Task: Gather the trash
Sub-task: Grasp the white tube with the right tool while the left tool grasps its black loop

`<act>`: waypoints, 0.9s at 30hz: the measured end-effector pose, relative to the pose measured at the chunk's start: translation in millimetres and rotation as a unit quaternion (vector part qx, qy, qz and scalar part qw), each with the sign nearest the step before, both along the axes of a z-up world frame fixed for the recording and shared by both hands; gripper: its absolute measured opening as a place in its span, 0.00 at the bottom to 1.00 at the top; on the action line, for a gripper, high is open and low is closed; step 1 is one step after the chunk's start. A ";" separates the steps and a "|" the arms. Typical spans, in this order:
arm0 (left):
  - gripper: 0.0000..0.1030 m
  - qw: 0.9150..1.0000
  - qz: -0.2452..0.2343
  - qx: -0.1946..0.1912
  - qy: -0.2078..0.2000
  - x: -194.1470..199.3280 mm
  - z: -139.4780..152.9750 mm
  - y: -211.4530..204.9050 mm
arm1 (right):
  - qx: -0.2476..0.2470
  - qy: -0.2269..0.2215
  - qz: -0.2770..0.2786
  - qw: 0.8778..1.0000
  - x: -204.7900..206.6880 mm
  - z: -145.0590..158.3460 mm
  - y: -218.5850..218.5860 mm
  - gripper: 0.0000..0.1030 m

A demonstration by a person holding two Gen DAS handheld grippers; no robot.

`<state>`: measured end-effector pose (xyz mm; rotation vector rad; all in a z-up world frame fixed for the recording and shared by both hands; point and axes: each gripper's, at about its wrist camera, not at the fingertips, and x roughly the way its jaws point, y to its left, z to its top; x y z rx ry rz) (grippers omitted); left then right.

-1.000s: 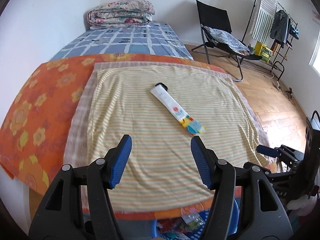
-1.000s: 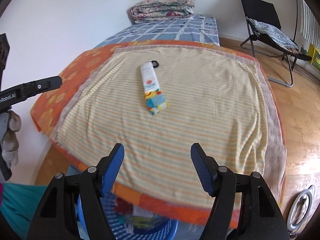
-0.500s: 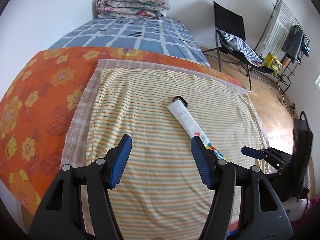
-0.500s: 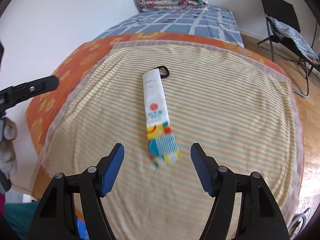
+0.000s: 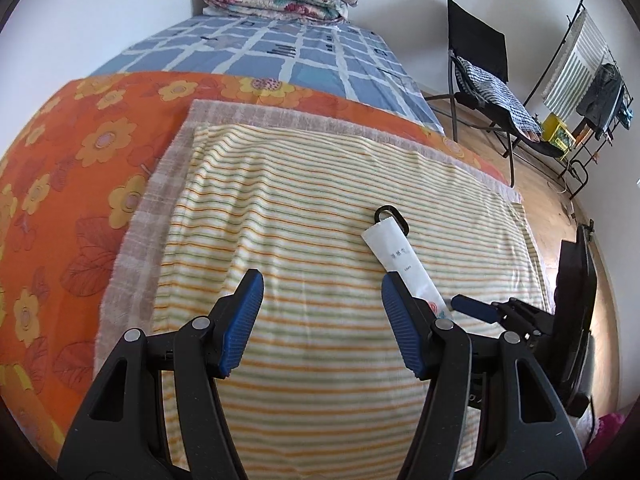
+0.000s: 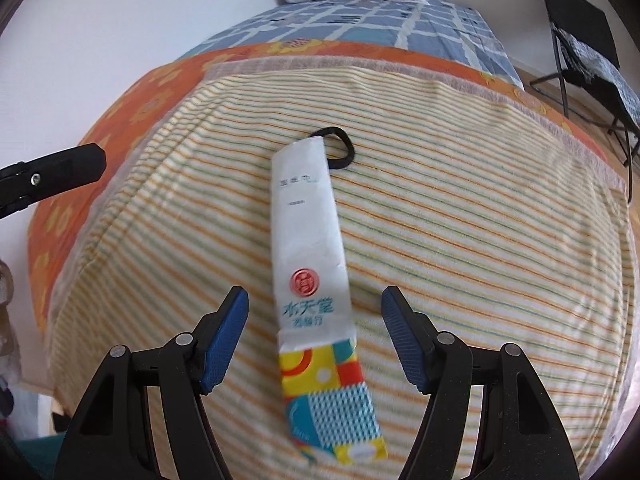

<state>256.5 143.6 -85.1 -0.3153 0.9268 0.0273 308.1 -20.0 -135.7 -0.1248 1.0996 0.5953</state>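
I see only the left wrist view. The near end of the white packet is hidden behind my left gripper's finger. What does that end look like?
Observer: The packet ends in a colourful patterned section: yellow, red and teal.
Operator: Where is the right gripper relative to it?
Observer: The right gripper is open, with one finger on each side of the packet and its pads not on it.
Operator: Is there any print above the colourful part?
Observer: Yes, a round red seal with teal characters below it.
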 end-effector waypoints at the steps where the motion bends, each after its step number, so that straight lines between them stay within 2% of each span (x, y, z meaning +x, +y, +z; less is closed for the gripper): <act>1: 0.61 1.000 0.001 -0.004 0.002 4.5 -2.9 0.4 | 0.004 -0.002 -0.002 1.000 0.9 -0.4 -0.6 0.67; 4: 0.61 1.000 0.001 -0.007 0.003 15.7 -7.3 0.0 | 0.000 -0.014 0.001 1.000 2.4 0.7 1.8 0.64; 8: 0.61 1.000 -0.002 -0.003 0.000 30.5 -9.2 -1.5 | -0.036 -0.039 0.010 0.999 0.3 -1.4 3.0 0.42; 9: 0.61 1.000 -0.003 -0.003 0.000 33.6 -9.6 -1.9 | -0.041 -0.042 0.012 0.998 -0.4 -1.1 0.8 0.40; 14: 0.61 1.000 -0.014 0.007 -0.005 49.4 -11.8 -11.1 | -0.014 -0.015 -0.005 1.000 5.3 0.7 -23.7 0.27; 18: 0.59 1.000 -0.030 0.008 0.000 67.5 -20.0 -25.5 | -0.008 -0.003 -0.020 1.000 8.2 0.0 -42.4 0.26; 20: 0.48 0.999 -0.040 0.013 0.007 78.3 -25.5 -34.7 | -0.008 0.001 -0.026 1.000 9.0 -0.5 -50.0 0.26; 24: 0.47 0.999 -0.041 -0.004 0.021 99.1 -38.2 -43.8 | -0.007 0.003 -0.035 0.999 9.7 -0.8 -64.4 0.26; 26: 0.34 0.999 -0.036 -0.024 0.033 111.1 -46.7 -44.8 | 0.001 0.009 -0.041 0.999 10.6 -1.1 -71.8 0.26; 27: 0.33 0.998 -0.035 -0.031 0.039 115.5 -50.4 -45.2 | 0.004 0.011 -0.043 0.999 11.1 -1.2 -74.3 0.26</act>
